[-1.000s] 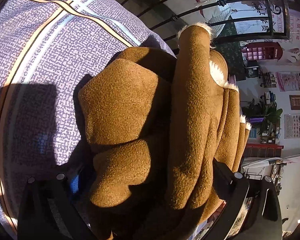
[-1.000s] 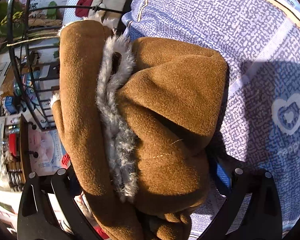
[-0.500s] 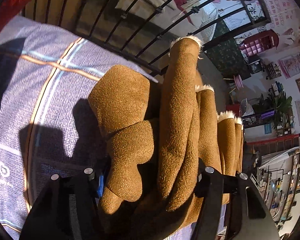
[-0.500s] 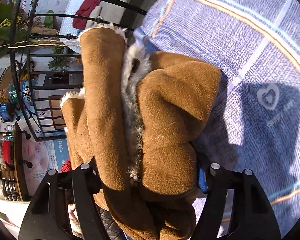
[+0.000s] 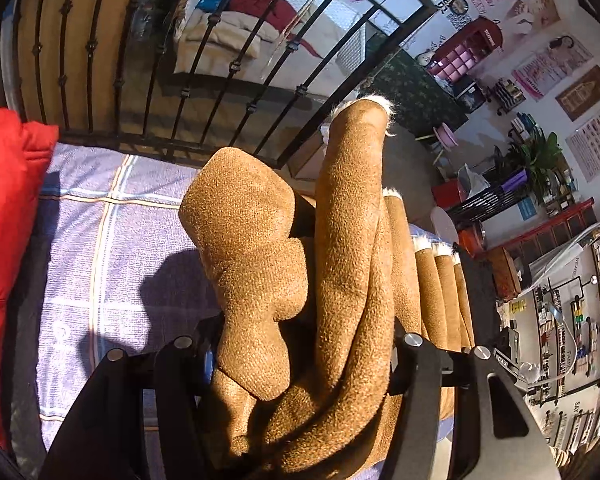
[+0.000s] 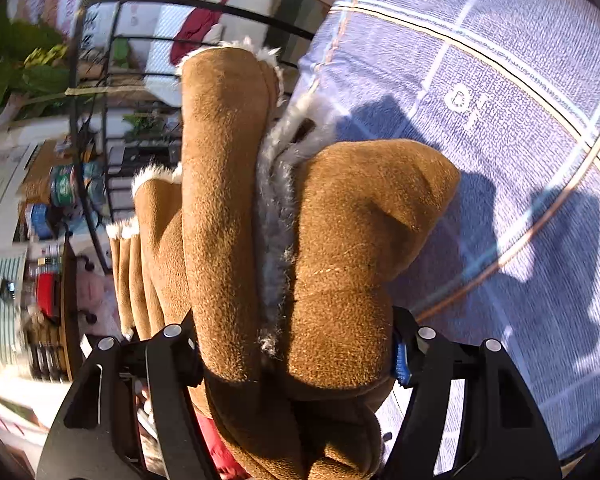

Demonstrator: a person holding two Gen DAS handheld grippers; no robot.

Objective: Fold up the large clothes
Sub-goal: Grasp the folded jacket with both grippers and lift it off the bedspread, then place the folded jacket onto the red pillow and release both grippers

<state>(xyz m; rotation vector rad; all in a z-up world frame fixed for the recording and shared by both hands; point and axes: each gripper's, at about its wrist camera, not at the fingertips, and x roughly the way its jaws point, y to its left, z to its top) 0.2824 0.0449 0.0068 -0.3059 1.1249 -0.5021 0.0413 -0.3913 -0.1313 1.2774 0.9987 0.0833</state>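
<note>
A thick brown suede coat (image 5: 340, 260) with pale fleece lining is bunched into folds and held up above a bed. My left gripper (image 5: 300, 364) is shut on a thick wad of the coat, its jaws pressed on both sides. In the right wrist view the same coat (image 6: 340, 240) shows a grey fur trim (image 6: 276, 200) between the folds. My right gripper (image 6: 296, 356) is shut on another wad of it. The fingertips are buried in the fabric.
A lilac checked bedsheet (image 5: 112, 240) lies below, also in the right wrist view (image 6: 500, 100). A red garment (image 5: 8, 220) sits at the left. A black metal bed rail (image 5: 220, 80) stands behind. Shelves, plants and posters fill the room beyond.
Both grippers have lifted the coat higher off the bed and tilted up. The bed rail, red garment and room have come into view. The grips have not changed.
</note>
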